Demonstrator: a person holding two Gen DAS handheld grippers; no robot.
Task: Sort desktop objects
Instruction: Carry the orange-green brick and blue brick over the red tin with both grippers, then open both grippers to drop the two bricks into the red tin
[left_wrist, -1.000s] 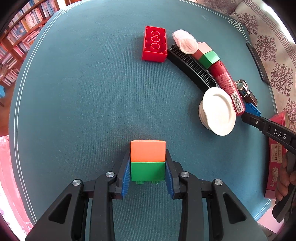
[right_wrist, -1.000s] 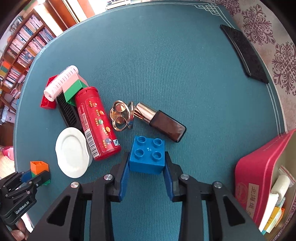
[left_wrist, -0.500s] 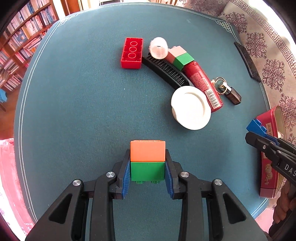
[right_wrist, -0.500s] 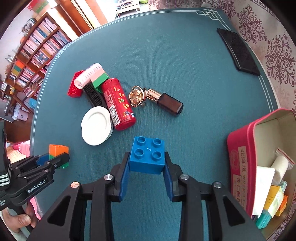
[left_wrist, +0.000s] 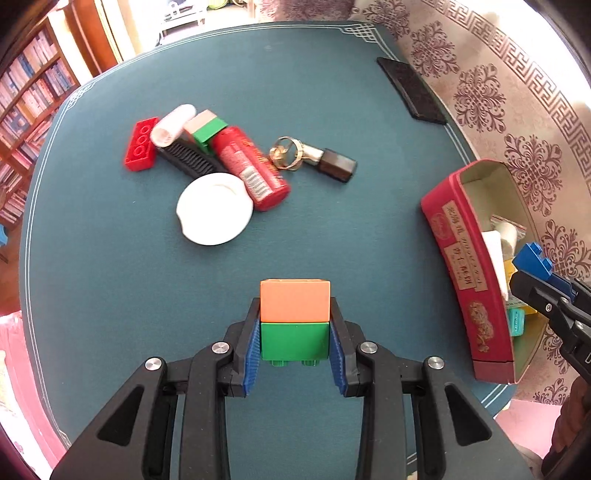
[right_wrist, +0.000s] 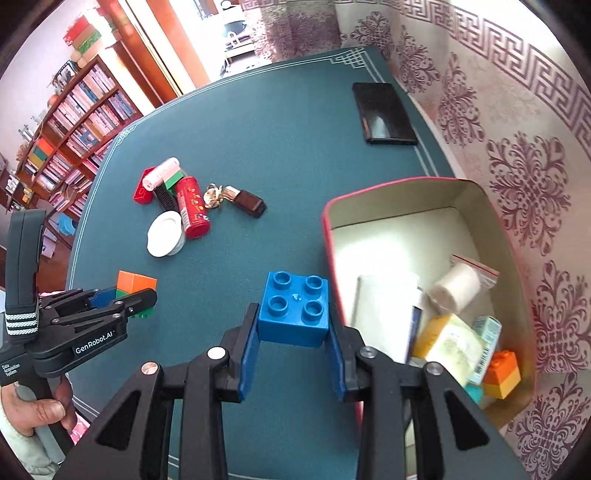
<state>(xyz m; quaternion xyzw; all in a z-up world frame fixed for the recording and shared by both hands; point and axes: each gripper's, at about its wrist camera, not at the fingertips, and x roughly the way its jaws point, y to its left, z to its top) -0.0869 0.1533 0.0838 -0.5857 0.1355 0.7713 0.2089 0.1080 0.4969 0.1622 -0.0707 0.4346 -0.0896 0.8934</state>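
While clamped in right tool (right_wrist: 291, 341), blue brick (right_wrist: 293, 310)

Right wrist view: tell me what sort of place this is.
Most likely a room in a home, a living room or study: tall wooden bookshelves packed with books, a teal felt-covered table and ornate patterned floral wallpaper.

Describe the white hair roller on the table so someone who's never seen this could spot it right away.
On the teal table mat, find the cluster of objects left of centre. At its far end, the hair roller lies beside the red brick, above the black comb. It is the only white ribbed cylinder; the white dish is flat and round.
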